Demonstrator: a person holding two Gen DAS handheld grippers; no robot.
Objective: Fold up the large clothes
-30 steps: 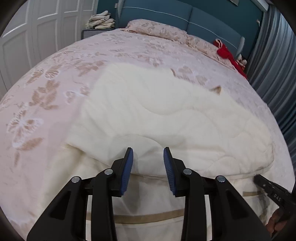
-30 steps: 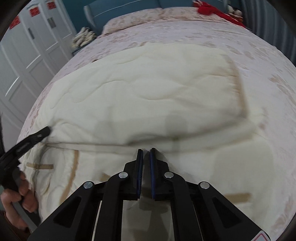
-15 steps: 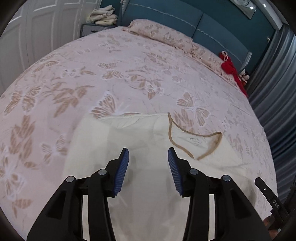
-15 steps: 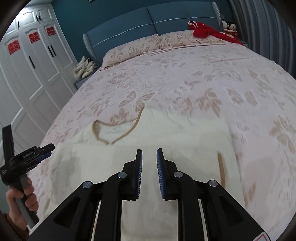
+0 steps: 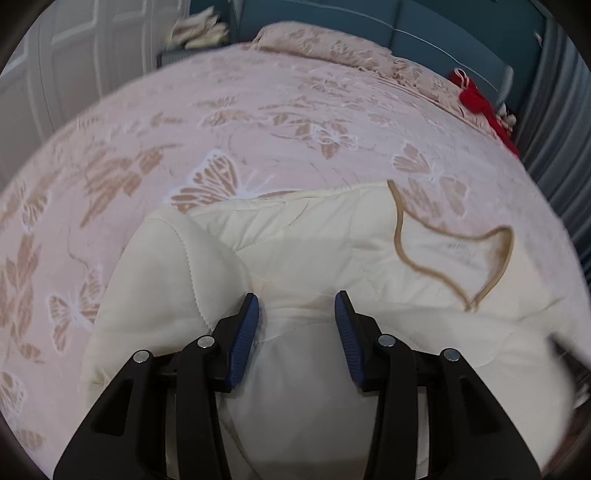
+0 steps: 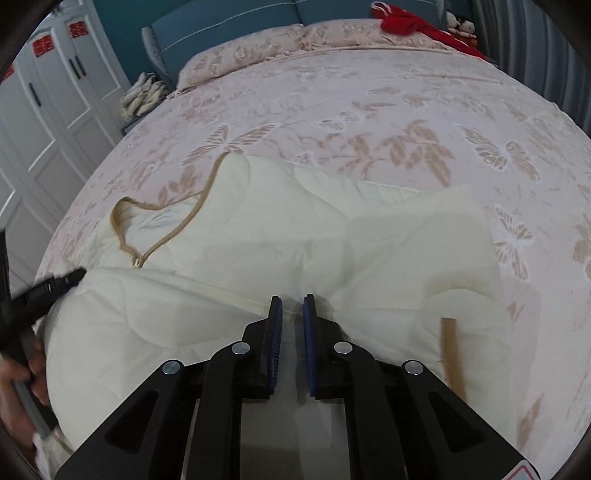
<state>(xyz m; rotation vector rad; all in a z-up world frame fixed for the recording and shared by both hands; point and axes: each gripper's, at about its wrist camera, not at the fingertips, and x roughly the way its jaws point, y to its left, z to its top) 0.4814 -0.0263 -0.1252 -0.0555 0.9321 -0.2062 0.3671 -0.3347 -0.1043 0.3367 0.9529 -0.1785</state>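
Observation:
A cream quilted garment [image 5: 314, 240] lies bunched on the bed, its tan-trimmed collar [image 5: 458, 251] facing up on the far side. My left gripper [image 5: 296, 306] is open, one finger on each side of a bulge of the fabric near a fold. In the right wrist view the same garment [image 6: 332, 229] shows its collar [image 6: 147, 225] at the left and a tan strip [image 6: 450, 350] at the right. My right gripper [image 6: 293, 306] has its jaws nearly together on a ridge of the fabric, and creases run into its tips. The left gripper [image 6: 48, 291] and the hand holding it [image 6: 22, 373] show at the left edge.
A pink butterfly-patterned bedspread [image 5: 258, 122] covers the bed. Pillows [image 6: 258, 55] and a red garment [image 6: 406, 22] lie by the blue headboard. White wardrobe doors [image 6: 55, 92] and a small pile of folded cloth [image 6: 144, 96] stand at the left. Grey curtains [image 5: 561, 110] hang at the right.
The garment, spread far up the bed a second ago, now lies bunched nearer with its collar uncovered. Both grippers rose, then came back down. The right jaws widened, then narrowed.

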